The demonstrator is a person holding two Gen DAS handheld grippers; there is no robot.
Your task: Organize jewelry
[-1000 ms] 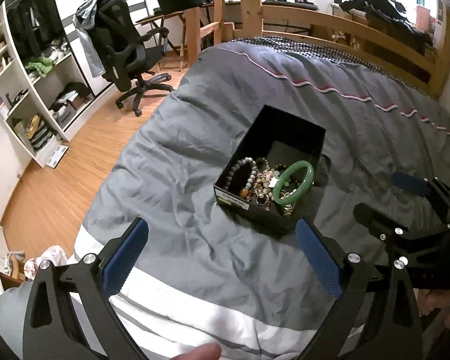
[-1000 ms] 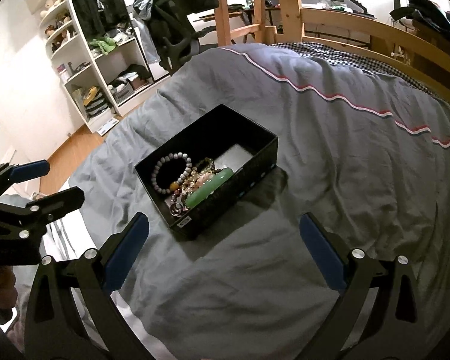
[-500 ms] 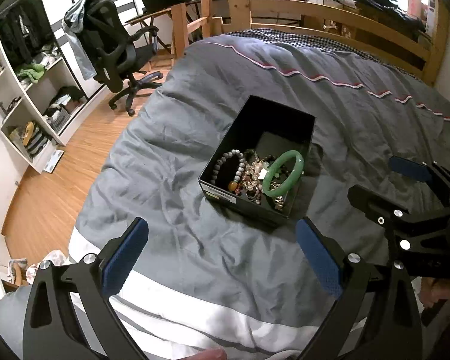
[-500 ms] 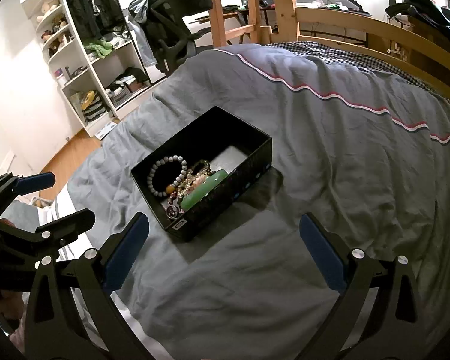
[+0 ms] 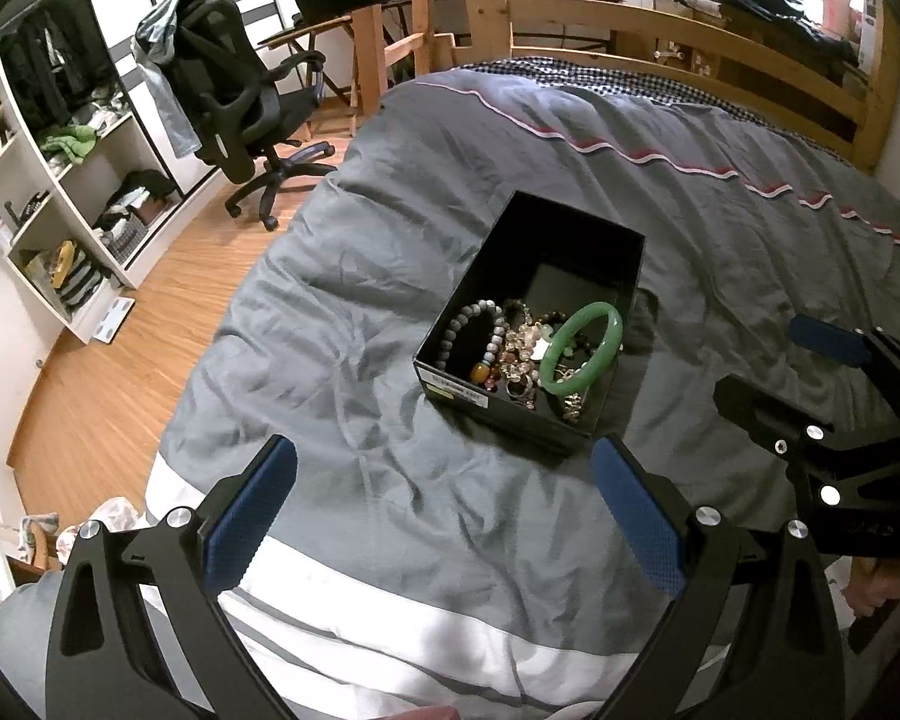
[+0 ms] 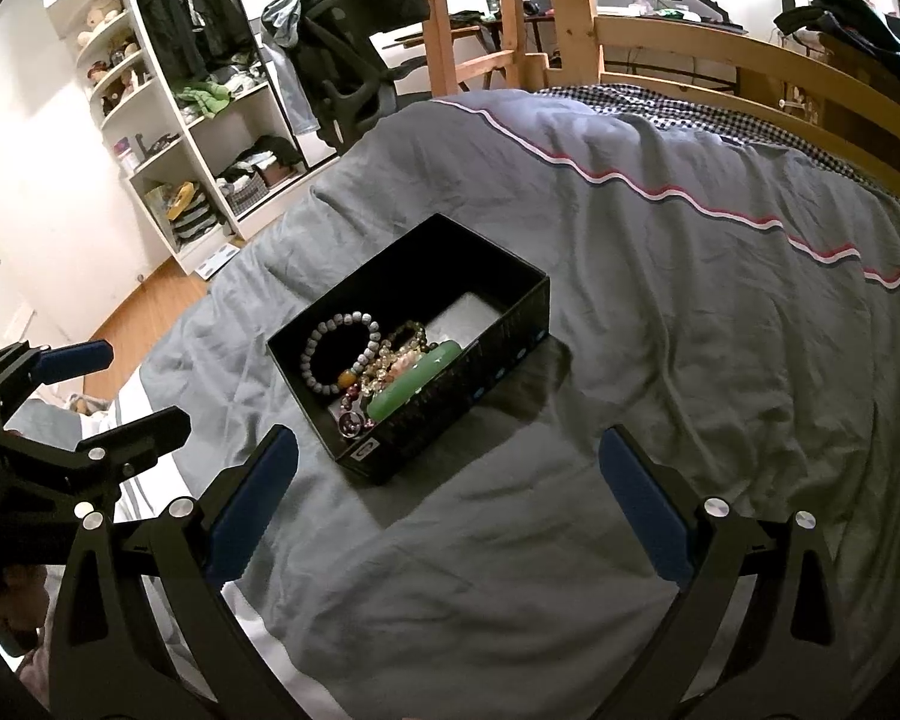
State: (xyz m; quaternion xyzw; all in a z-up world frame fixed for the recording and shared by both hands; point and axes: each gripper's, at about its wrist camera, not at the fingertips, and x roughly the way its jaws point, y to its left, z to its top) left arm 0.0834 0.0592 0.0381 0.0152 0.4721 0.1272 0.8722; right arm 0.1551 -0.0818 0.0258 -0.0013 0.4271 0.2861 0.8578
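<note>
A black open box sits on the grey duvet. Its near end holds a green bangle, a grey bead bracelet and a tangle of gold and pink jewelry. My left gripper hovers open just short of the box, with nothing between its blue pads. My right gripper is open too, near the box's front right corner. Each gripper shows in the other's view: the right gripper on the right side, the left gripper on the left.
The grey duvet with a white band covers the bed, inside a wooden bed frame. An office chair and open white shelves stand left on the wood floor. A hand grips the right tool.
Both views have shifted a little while the box stays put on the duvet. Both grippers remain open and hold nothing.
</note>
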